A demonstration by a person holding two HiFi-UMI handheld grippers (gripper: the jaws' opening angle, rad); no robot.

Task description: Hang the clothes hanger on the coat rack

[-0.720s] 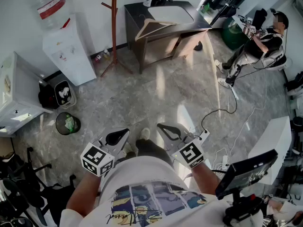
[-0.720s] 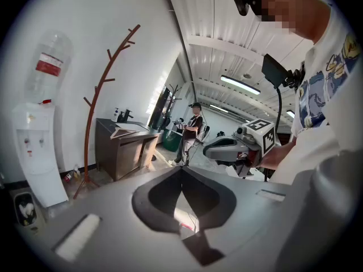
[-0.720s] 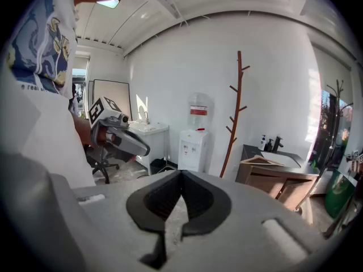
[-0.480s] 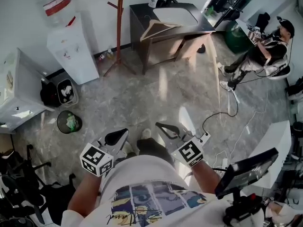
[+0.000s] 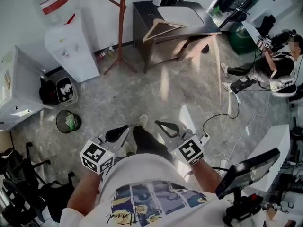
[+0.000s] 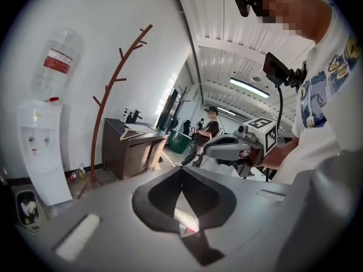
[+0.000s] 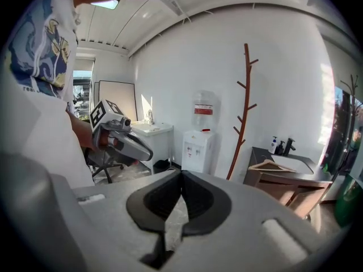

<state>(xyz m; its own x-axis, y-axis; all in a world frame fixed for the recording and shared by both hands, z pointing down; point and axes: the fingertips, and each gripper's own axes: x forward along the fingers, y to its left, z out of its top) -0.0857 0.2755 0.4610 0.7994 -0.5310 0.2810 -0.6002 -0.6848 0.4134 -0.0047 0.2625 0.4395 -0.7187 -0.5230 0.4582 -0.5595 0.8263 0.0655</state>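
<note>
Currently the wooden hanger (image 5: 163,30) lies flat on the dark table (image 5: 142,7), its long axis along the table's front edge and its peak toward the wall. The coat rack (image 5: 121,27) stands just left of the table. The left gripper (image 5: 117,135) and right gripper (image 5: 166,127) have their jaws together and empty, well apart from the table.

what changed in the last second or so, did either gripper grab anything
The person's dark-trousered leg has swung forward, a step toward the dark desk. Nothing was grasped or let go. Left gripper and right gripper stay shut and empty, the wooden clothes hanger still rests on the desk, the reddish-brown coat rack still bare.
</note>
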